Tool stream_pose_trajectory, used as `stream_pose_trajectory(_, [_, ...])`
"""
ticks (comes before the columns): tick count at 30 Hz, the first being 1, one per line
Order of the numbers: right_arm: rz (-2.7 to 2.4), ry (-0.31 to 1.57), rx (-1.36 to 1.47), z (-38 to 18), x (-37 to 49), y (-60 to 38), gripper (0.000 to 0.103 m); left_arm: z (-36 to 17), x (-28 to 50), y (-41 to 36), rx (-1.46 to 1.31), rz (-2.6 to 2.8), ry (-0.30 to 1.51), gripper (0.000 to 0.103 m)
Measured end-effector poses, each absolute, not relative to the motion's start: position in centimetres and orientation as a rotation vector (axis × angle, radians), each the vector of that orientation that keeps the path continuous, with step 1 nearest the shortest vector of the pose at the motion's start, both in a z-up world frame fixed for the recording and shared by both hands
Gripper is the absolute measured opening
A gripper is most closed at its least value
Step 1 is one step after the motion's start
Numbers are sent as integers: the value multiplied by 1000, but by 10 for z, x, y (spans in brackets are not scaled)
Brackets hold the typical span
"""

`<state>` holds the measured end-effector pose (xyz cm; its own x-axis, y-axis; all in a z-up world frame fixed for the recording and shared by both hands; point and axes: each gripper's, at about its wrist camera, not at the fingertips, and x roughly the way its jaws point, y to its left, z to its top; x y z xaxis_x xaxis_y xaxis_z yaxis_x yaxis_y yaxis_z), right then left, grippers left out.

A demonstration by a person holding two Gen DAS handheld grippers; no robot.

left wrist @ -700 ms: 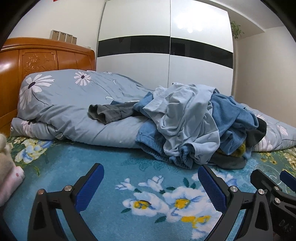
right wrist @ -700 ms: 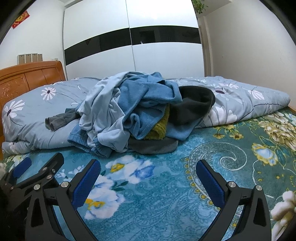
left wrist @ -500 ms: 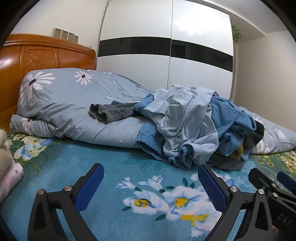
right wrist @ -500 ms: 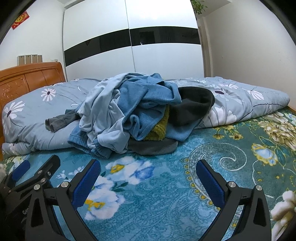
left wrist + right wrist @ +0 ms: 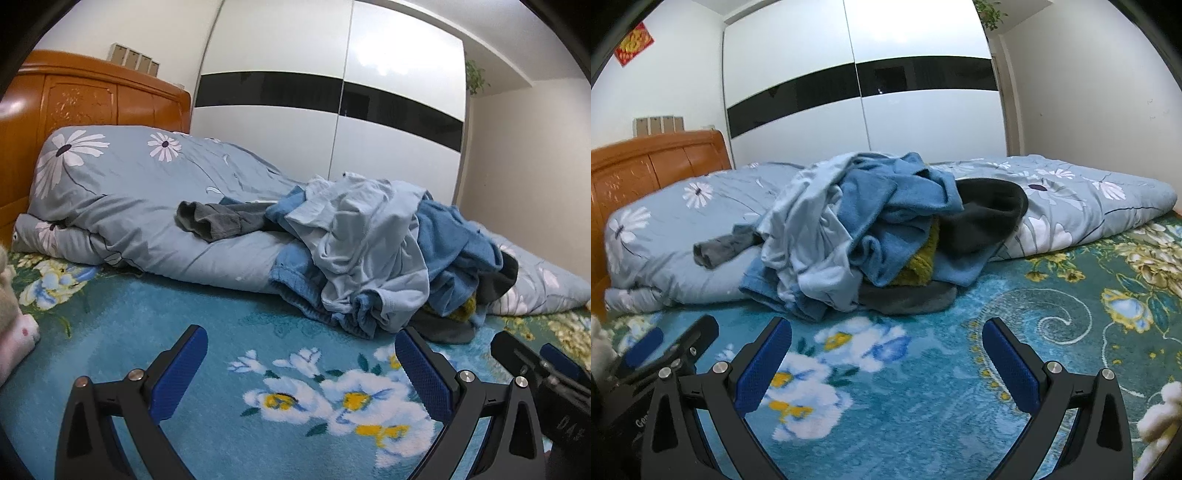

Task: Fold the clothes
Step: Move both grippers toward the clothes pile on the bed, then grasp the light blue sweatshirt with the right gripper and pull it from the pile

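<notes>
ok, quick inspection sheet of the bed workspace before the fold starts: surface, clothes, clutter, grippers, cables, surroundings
Surface: teal floral bedspread, bare in front of both grippers.
Job's things: pile of clothes heaped unfolded against the rolled quilt; light blue shirt on top, dark grey garment at its right side, grey sock-like piece lying on the quilt.
Clutter: plush toy at the left edge.
Grippers: left gripper and right gripper both empty, jaws wide open, short of the pile.
Cables: nothing seen.
Surroundings: wooden headboard, white wardrobe behind the bed.
</notes>
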<state>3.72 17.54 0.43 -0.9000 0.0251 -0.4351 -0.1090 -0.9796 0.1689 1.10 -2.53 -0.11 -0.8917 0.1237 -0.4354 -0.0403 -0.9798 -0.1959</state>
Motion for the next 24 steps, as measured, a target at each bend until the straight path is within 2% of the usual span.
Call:
stream_pose_trajectory(3, [3053,280,-631,18,28,166,103,7,14,-36,-685,3016,-206,103])
stream_pose_trajectory(6, [3154,184,-631,38,3,150,103,16,16,-49,-649,3086,-113,103])
stream_pose_trajectory(10, [3249,140,-716,58,-49,138,103,22,15,-71,-675,3123,-55,103])
stream_pose_trajectory(14, [3195,241,-841,61,-99,140,103,28,18,-97,-717,3158,-100,103])
stream_pose_trajectory(18, [3159,317,-867,62,-129,137,102,33,24,-123,-717,3156,-263,103])
stream_pose_trajectory(20, [3110,359,-907,59,-140,137,92,33,25,-131,-714,3150,-326,103])
stream_pose_trajectory(22, [3060,400,-945,56,-151,136,60,32,25,-134,-707,3146,-339,103])
stream_pose_trajectory(23, [3034,421,-964,55,-157,136,52,32,25,-133,-708,3143,-338,103])
stream_pose_trajectory(24, [3012,454,-978,55,-159,138,36,31,25,-132,-708,3140,-336,103])
